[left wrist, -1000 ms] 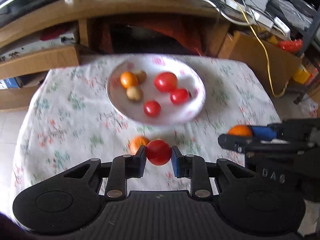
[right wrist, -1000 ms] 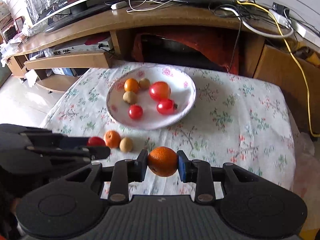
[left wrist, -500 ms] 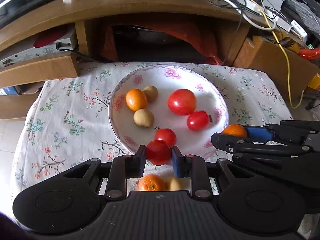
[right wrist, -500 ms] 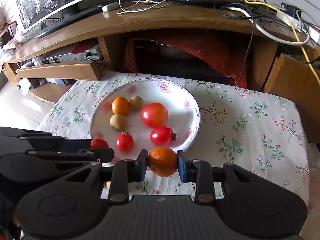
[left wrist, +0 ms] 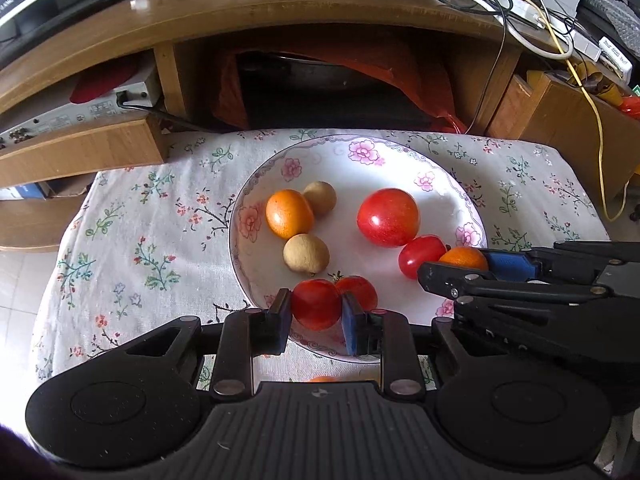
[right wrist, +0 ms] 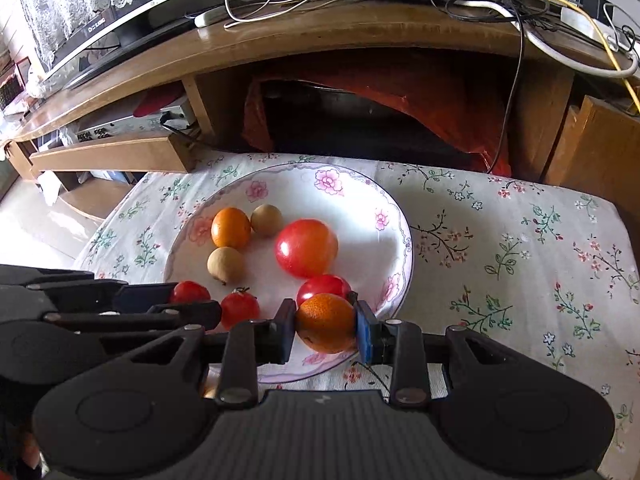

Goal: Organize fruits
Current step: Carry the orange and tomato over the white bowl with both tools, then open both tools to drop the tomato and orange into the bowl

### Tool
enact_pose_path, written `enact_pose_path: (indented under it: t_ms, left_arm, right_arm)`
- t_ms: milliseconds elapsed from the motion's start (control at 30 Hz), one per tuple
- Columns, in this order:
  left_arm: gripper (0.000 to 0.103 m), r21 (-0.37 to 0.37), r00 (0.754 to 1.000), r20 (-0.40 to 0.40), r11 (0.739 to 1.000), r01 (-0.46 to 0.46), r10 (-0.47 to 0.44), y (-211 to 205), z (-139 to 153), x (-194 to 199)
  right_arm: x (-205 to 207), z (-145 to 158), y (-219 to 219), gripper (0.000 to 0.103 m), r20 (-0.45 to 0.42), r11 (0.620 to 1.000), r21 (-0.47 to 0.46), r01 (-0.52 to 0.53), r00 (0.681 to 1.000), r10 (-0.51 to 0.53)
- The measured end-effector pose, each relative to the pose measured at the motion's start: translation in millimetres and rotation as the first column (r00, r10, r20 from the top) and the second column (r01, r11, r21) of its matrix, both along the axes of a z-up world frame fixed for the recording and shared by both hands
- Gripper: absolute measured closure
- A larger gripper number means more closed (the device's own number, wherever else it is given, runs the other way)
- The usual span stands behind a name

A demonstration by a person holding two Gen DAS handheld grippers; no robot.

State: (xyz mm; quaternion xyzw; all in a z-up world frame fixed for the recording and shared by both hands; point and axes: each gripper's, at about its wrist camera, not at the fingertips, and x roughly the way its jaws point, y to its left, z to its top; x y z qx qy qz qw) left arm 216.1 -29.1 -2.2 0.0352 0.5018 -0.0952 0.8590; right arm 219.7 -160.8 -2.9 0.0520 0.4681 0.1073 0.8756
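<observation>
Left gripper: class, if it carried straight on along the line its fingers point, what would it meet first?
Probably the small red tomato lying just beyond the tomato that the left gripper holds, near the plate rim; depth is uncertain.

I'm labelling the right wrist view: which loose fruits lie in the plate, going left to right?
Orange → lower longan → small tomato → upper longan → big tomato.
</observation>
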Motion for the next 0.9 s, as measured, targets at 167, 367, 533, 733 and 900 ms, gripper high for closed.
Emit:
enact_pose_path:
  t_ms: [167, 367, 533, 733, 900]
  left_arm:
    - [0.07, -0.002, 1.0, 0.001, 1.0, 0.004, -0.004, 0.3, -0.9, 0.5]
    - [0.07, -0.007, 1.0, 0.003, 1.0, 0.004, -0.004, 1.2, -1.6, 0.3]
    - [0.069, -0.007, 1.0, 0.004, 1.0, 0.004, -0.004, 0.8, -1.6, 0.2]
    - [0.067, 0.0, 1.0, 0.011, 1.0, 0.002, -0.002, 0.3, -1.6, 0.5]
    - [0.066, -0.001, 1.0, 0.012, 1.0, 0.001, -0.001, 0.3, -1.6, 0.7]
  right_arm:
    - [1.7, -2.7, -0.8, 0.08, 0.011, 1.0, 0.004, 0.004, 1.0, -0.004]
    - [2.1, -3.3, -0.6, 0.08, 0.019, 1.0, 0.003, 0.006, 1.0, -0.006]
    - [2.2, -3.7, -0.2, 0.079, 0.028, 1.0, -0.003, 0.01, 1.0, -0.01]
    - [3.2, -5.7, -1.1, 0.079, 0.033, 1.0, 0.008, 0.014, 0.999, -0.014]
    - [4.3, -7.6, 0.0, 0.079, 0.034, 1.0, 0.008, 0.011, 0.999, -0.011]
